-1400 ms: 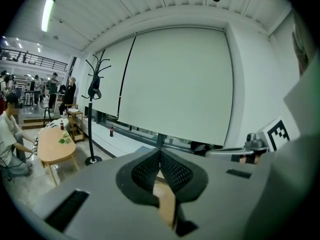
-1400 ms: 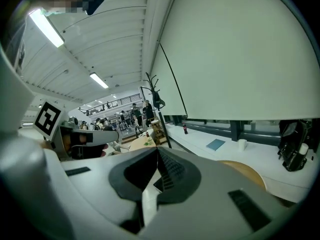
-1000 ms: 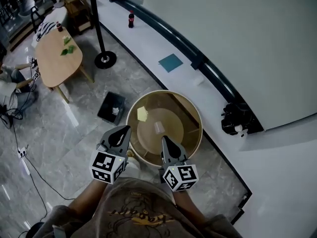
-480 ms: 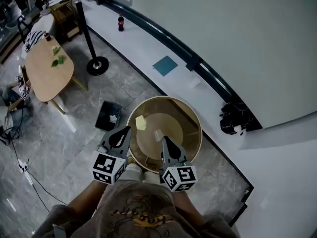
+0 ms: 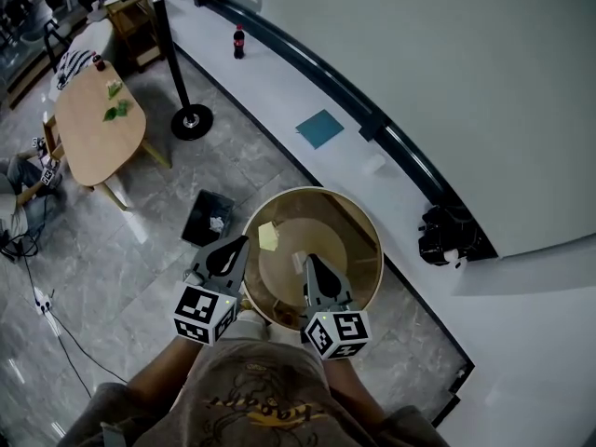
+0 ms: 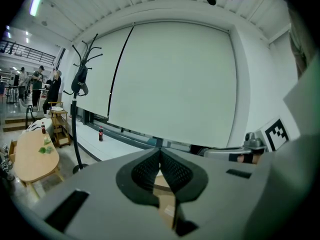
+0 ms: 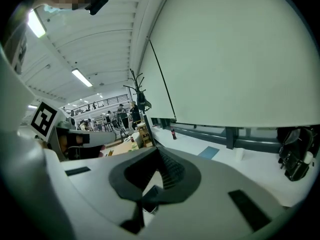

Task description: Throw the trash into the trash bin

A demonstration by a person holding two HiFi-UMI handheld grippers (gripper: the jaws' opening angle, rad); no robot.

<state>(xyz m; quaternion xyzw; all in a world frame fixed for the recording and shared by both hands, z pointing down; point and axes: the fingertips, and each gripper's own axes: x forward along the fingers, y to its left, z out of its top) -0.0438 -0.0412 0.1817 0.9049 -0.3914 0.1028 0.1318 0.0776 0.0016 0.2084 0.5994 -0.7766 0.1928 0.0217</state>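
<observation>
A small black trash bin [image 5: 207, 217] stands on the floor left of a round tan table [image 5: 365, 236], with a white scrap inside it. On the table lie a yellow paper piece [image 5: 268, 236] and a small white piece [image 5: 299, 260]. My left gripper [image 5: 233, 247] is shut and empty over the table's near left rim; in its own view the left gripper [image 6: 160, 150] has its pads pressed together. My right gripper [image 5: 306, 262] hangs over the tabletop just beside the white piece. In its own view the right gripper [image 7: 157, 150] is also shut with nothing in it.
An oval wooden table [image 5: 93, 128] with green scraps stands far left, a coat stand's base [image 5: 191, 119] beside it. A cola bottle [image 5: 238, 42], a blue mat [image 5: 319, 128] and a black bag [image 5: 445, 236] lie along the white ledge. Cables run over the floor at the left.
Both grippers have moved forward over the round table, and the right tip has come up to the white piece. Both stayed shut.
</observation>
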